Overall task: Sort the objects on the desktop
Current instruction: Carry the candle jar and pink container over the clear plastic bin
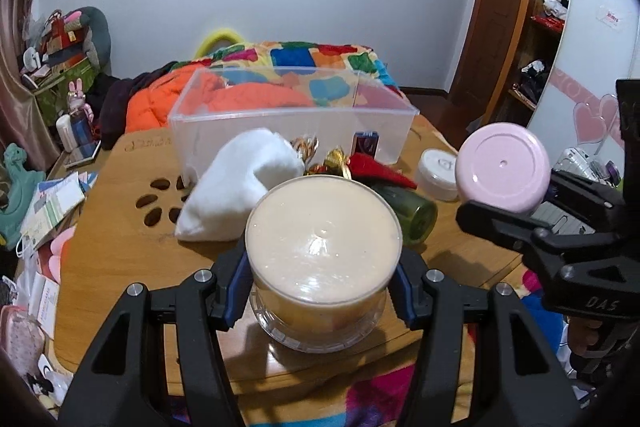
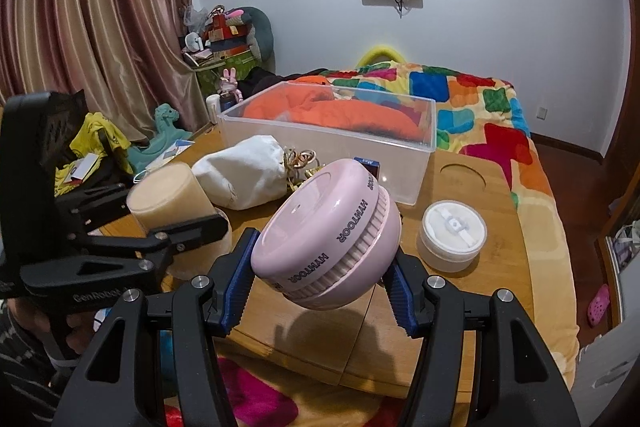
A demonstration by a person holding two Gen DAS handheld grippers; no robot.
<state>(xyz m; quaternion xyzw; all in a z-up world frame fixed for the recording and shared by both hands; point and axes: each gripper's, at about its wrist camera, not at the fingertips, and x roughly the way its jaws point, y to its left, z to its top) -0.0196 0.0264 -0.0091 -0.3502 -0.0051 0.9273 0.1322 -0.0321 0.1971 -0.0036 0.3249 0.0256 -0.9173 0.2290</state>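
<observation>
- The clear bin (image 2: 328, 131) is open at the top and its floor is almost bare; only a small blue box (image 1: 365, 143) shows at its front wall, inside or outside I cannot tell.
- In front of the bin, a white pouch (image 2: 244, 183), gold trinkets (image 1: 316, 157), a red cloth (image 1: 380, 169) and a lying green bottle (image 1: 412, 217) crowd the table (image 2: 500, 227).
- Right of the bin the table is bare.
- Near the bin's front right corner stands a white jar (image 2: 452, 235), with bare wood around it.
</observation>
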